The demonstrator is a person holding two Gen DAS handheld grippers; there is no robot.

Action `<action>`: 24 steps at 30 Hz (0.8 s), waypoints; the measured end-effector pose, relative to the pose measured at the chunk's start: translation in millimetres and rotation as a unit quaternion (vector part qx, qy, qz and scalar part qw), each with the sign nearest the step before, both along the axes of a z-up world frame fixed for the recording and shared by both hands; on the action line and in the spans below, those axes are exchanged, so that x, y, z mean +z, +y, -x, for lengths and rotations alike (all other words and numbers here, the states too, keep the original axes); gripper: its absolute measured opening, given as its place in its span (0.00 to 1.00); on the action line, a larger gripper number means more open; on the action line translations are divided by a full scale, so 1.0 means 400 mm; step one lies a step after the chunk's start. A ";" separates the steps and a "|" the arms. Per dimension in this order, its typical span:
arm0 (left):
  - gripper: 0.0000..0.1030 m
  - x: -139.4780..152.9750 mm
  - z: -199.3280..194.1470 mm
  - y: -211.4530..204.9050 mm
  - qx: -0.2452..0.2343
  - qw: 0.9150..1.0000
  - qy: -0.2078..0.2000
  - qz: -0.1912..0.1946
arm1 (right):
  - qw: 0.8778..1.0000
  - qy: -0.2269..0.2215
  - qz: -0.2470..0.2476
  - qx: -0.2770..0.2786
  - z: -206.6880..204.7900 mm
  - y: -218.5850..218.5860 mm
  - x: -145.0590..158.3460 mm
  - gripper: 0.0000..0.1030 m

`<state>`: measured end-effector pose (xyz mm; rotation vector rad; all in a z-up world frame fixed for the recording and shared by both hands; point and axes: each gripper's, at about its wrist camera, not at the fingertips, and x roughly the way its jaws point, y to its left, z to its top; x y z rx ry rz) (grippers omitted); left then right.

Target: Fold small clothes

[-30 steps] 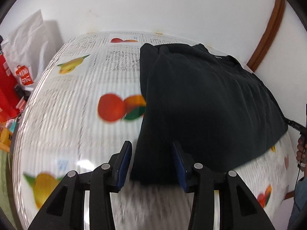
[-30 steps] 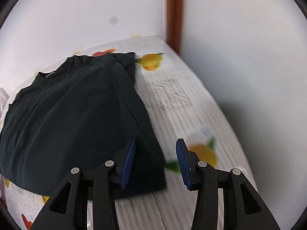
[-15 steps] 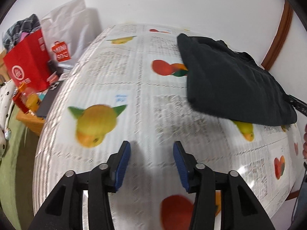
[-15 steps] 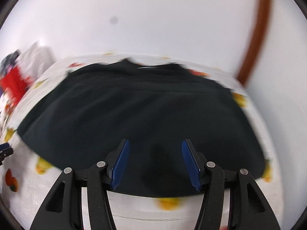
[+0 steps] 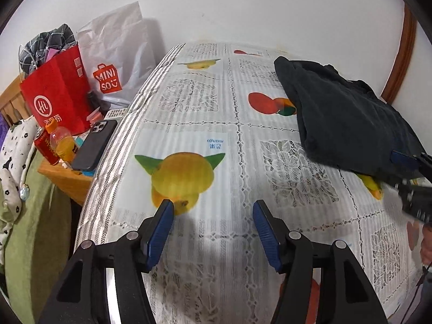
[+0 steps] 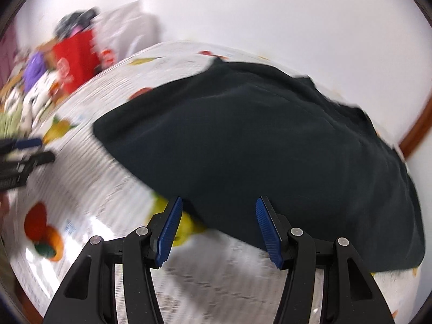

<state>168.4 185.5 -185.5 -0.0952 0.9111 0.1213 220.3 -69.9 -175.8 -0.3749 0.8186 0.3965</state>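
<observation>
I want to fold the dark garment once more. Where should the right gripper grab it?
Probably the near hem of the garment, in front of the open right gripper. That edge lies flat on the tablecloth, so come in low from the near side.

Our left gripper (image 5: 212,225) has drawn back from the folded dark garment (image 5: 348,124) toward the tablecloth's (image 5: 189,124) left edge; our right gripper (image 6: 217,225) has swung from the garment's right corner to its near edge.
</observation>
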 end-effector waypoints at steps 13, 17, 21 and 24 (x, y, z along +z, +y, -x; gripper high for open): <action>0.77 -0.016 -0.010 -0.007 -0.015 1.000 -0.011 0.005 | 0.996 -0.049 0.052 0.062 -0.063 0.196 -0.020 0.59; 0.79 -0.018 -0.011 -0.010 -0.017 1.000 -0.010 0.007 | 0.996 -0.057 0.046 0.048 -0.111 0.237 -0.028 0.52; 0.81 -0.020 -0.012 -0.013 -0.019 1.000 -0.008 0.005 | 0.998 -0.050 0.031 0.032 -0.142 0.238 -0.021 0.18; 0.81 -0.020 -0.012 -0.013 -0.020 1.000 -0.008 0.006 | 0.999 -0.028 -0.018 0.027 -0.160 0.205 0.004 0.14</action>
